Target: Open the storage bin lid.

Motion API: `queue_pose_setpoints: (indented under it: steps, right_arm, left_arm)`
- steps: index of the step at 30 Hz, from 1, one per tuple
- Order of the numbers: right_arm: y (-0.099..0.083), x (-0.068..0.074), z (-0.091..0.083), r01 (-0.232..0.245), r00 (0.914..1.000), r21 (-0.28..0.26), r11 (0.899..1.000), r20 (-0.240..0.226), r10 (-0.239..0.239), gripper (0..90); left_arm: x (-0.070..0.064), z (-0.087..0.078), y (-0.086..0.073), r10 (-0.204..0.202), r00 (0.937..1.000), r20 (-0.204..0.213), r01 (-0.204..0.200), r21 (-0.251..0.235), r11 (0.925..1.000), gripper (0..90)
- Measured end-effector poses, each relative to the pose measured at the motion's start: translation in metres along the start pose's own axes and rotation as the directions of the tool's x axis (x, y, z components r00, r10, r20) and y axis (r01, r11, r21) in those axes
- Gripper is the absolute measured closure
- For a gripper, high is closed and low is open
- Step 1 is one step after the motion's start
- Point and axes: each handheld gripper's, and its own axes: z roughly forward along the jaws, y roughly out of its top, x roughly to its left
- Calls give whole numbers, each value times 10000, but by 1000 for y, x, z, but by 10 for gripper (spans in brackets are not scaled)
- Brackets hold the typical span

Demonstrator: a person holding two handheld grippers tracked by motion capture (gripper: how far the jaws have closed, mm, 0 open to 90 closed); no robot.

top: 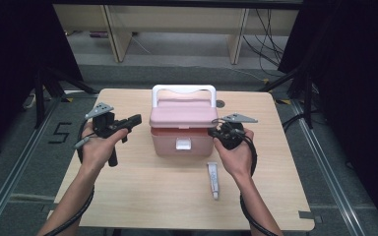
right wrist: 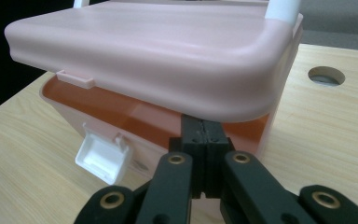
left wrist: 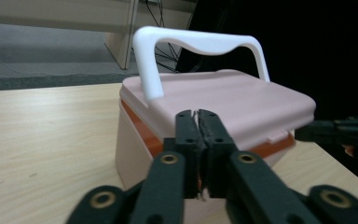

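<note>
While lid (top: 183, 113) sits ajar, box (top: 179, 141) latch (top: 183, 143) faces person.

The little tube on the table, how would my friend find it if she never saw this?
Start at the light wooden table, then find the pink plastic box with the white handle in its middle. Just in front of the box, toward the person, by the right hand, lies a small white squeeze tube. It is the one loose thing lying flat, thin and far smaller than the box.
</note>
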Motion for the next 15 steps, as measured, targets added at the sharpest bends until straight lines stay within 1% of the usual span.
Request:
queue_pose_setpoints:
  steps: [3, 5, 6, 7, 8, 9, 10, 11, 12, 13, 14, 15]
  right_arm:
    - [1, 0, -1, 52, 10000, -15, 10000, 33, -52, 900]
    - [2, 0, -1, -41, 10000, -95, 9999, -19, 40, 900]
    - [2, 1, -1, -171, 9998, -120, 9998, 32, 171, 900]
    - [3, 1, -1, -164, 9999, -109, 9998, -21, 164, 900]
    - [4, 1, -1, -101, 9999, -138, 9999, 6, 101, 900]
    - [5, 0, -1, 27, 10000, -203, 9998, 21, -26, 900]
    - [6, 2, -2, -218, 9997, -162, 9996, 53, 219, 900]
    - [7, 1, -3, -22, 10000, -211, 9998, 84, 24, 900]
    - [7, 1, -3, -22, 10000, -211, 9998, 84, 24, 900]
    - [8, 1, -3, -36, 10000, -230, 9997, 40, 37, 900]
    - [8, 3, -3, -223, 9997, -260, 9994, 127, 226, 900]
    - [9, 3, -4, -242, 9996, -260, 9994, 125, 245, 900]
  left_arm:
    - [-3, -1, -10, 51, 9999, 107, -53, 228, 9997, 900]
    - [-5, 1, -17, 62, 9997, 229, -71, 370, 9993, 900]
    - [-6, 3, -20, 71, 9997, 246, -82, 438, 9990, 900]
    - [-7, 5, -23, 48, 9996, 276, -61, 468, 9989, 900]
    - [-8, 9, -26, 90, 9995, 309, -104, 459, 9989, 900]
    - [-9, 11, -27, 191, 9995, 252, -203, 475, 9987, 900]
    - [-10, 15, -30, 303, 9994, 194, -311, 455, 9985, 900]
    - [-11, 17, -31, 353, 9992, 190, -361, 469, 9982, 900]
    - [-12, 21, -33, 377, 9990, 243, -388, 475, 9981, 900]
    - [-14, 25, -35, 402, 9989, 241, -412, 440, 9982, 900]
    - [-15, 28, -37, 490, 9986, 204, -498, 409, 9979, 900]
    - [-16, 32, -38, 568, 9983, 129, -573, 378, 9976, 900]
